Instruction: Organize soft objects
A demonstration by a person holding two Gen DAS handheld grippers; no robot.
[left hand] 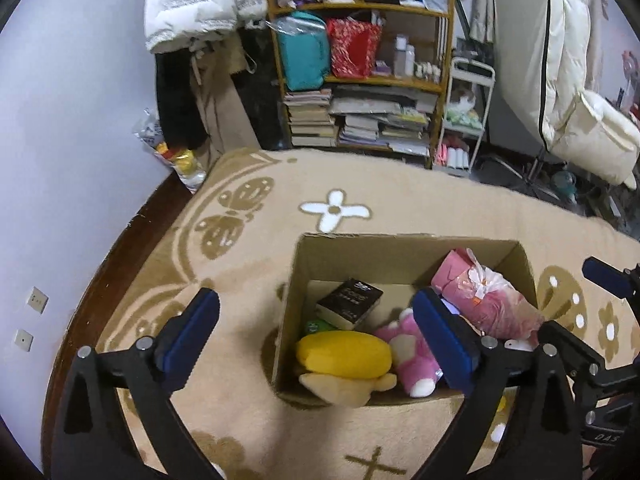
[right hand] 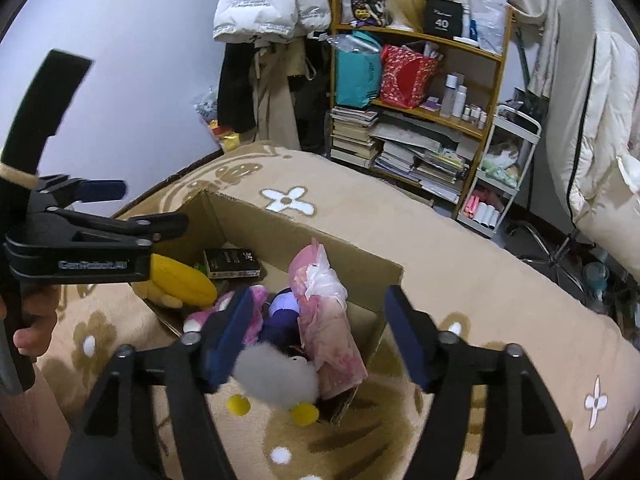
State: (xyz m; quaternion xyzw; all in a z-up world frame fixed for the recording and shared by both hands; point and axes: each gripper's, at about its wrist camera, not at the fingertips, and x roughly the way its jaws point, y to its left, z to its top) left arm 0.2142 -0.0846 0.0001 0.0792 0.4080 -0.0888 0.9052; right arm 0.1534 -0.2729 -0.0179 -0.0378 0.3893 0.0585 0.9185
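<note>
An open cardboard box sits on a beige flower-patterned blanket. Inside lie a yellow plush, a pink and white plush, a pink bagged bundle, a black box-like pack and a purple item. A grey fluffy toy with yellow feet hangs over the box's near edge. My left gripper is open and empty above the box. My right gripper is open and empty over the box's near corner.
A wooden shelf with books, bags and bottles stands beyond the bed. Coats hang left of it, a white cart right of it. The wall and a dark bed edge run along the left.
</note>
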